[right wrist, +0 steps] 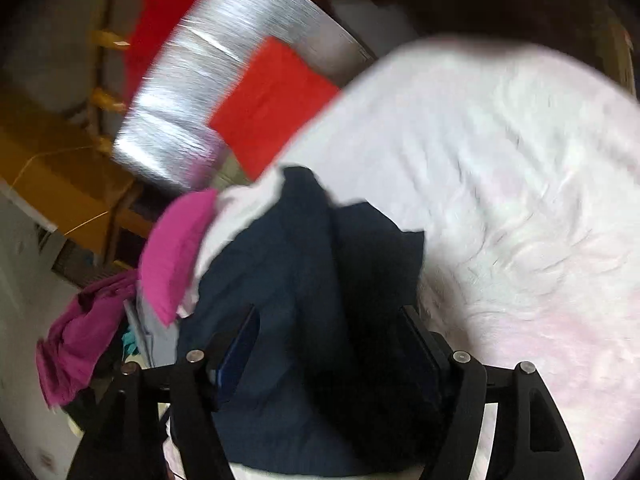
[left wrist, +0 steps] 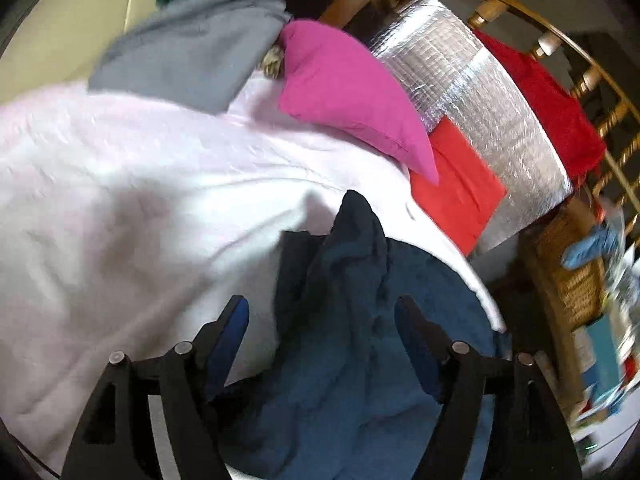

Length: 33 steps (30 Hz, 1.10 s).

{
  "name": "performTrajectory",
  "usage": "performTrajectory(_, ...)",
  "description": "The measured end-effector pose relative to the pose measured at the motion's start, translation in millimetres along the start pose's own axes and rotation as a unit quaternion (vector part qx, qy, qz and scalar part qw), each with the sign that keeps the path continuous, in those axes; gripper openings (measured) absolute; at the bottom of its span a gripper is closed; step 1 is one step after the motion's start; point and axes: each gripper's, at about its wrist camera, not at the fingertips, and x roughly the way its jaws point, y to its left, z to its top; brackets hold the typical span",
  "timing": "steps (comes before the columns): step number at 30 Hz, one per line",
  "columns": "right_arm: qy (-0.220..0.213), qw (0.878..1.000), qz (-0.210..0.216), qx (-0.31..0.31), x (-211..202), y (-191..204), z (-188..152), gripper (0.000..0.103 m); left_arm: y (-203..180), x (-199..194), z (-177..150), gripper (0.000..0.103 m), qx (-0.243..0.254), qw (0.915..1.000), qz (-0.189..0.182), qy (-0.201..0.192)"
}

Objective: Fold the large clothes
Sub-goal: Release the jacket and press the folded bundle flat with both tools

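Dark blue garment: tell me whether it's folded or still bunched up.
Bunched, not folded: the dark blue garment lies in a rumpled heap with uneven creases on the pale pink blanket.

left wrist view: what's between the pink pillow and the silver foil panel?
A flat red cloth. In the left wrist view it lies against the silver foil panel, its upper corner tucked under the tip of the pink pillow.

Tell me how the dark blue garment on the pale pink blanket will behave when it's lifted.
The dark blue garment lies crumpled in soft folds, so it will probably droop limply. Its thick, matte fabric looks unlikely to slip. Spread over the pale pink blanket, it may drag across it.
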Motion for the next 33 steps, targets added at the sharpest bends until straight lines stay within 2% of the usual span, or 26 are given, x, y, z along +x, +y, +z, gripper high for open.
performTrajectory(2, 0.004, 0.999, 0.012, -0.037, -12, 21, -14, 0.058, -5, -4, -10, 0.076, 0.026, 0.9996, 0.003, 0.013)
performTrajectory(3, 0.014, 0.999, 0.017, -0.049, -11, 31, -19, 0.054, -9, -5, -16, 0.076, 0.040, 0.9989, 0.010, 0.020)
performTrajectory(6, 0.036, 0.996, 0.012, -0.076, -3, 44, -41, 0.052, -14, -7, -35, 0.076, 0.090, 0.9938, 0.055, 0.034)
performTrajectory(8, 0.051, 0.995, 0.003, -0.080, 11, 44, -51, 0.052, -14, 4, -47, 0.076, 0.114, 0.9868, 0.095, 0.065)
performTrajectory(10, 0.081, 0.994, -0.032, -0.064, 38, 32, -62, 0.051, -11, 25, -52, 0.079, 0.133, 0.9765, 0.130, 0.108)
performTrajectory(11, 0.098, 0.992, -0.050, -0.054, 51, 23, -66, 0.044, -8, 29, -53, 0.081, 0.130, 0.9757, 0.131, 0.118)
performTrajectory(13, 0.105, 0.991, -0.057, -0.054, 55, 20, -66, 0.041, -6, 26, -47, 0.081, 0.119, 0.9786, 0.122, 0.115)
performTrajectory(15, 0.109, 0.991, -0.052, -0.061, 49, 29, -59, 0.043, -10, 18, -39, 0.080, 0.120, 0.9809, 0.123, 0.091)
performTrajectory(18, 0.089, 0.992, -0.031, -0.079, 36, 51, -35, 0.043, -28, 2, -26, 0.080, 0.140, 0.9841, 0.107, 0.024)
performTrajectory(20, 0.075, 0.993, -0.028, -0.088, 36, 65, -20, 0.056, -41, -3, -20, 0.080, 0.156, 0.9828, 0.099, -0.011)
performTrajectory(21, 0.071, 0.993, -0.028, -0.093, 43, 72, -8, 0.058, -48, 0, -18, 0.080, 0.164, 0.9817, 0.096, -0.018)
performTrajectory(24, 0.066, 0.991, -0.049, -0.104, 76, 89, 25, 0.058, -54, 24, -16, 0.081, 0.169, 0.9798, 0.107, 0.011)
performTrajectory(27, 0.071, 0.992, -0.058, -0.089, 107, 89, 41, 0.057, -55, 54, -20, 0.081, 0.180, 0.9702, 0.153, 0.056)
performTrajectory(29, 0.061, 0.992, -0.075, -0.086, 131, 90, 55, 0.055, -59, 67, -22, 0.081, 0.199, 0.9618, 0.178, 0.058)
performTrajectory(31, 0.058, 0.992, -0.093, -0.071, 152, 85, 69, 0.055, -63, 72, -22, 0.083, 0.210, 0.9580, 0.187, 0.055)
performTrajectory(33, 0.065, 0.986, -0.140, -0.054, 180, 68, 78, 0.055, -64, 76, -26, 0.085, 0.216, 0.9558, 0.193, 0.053)
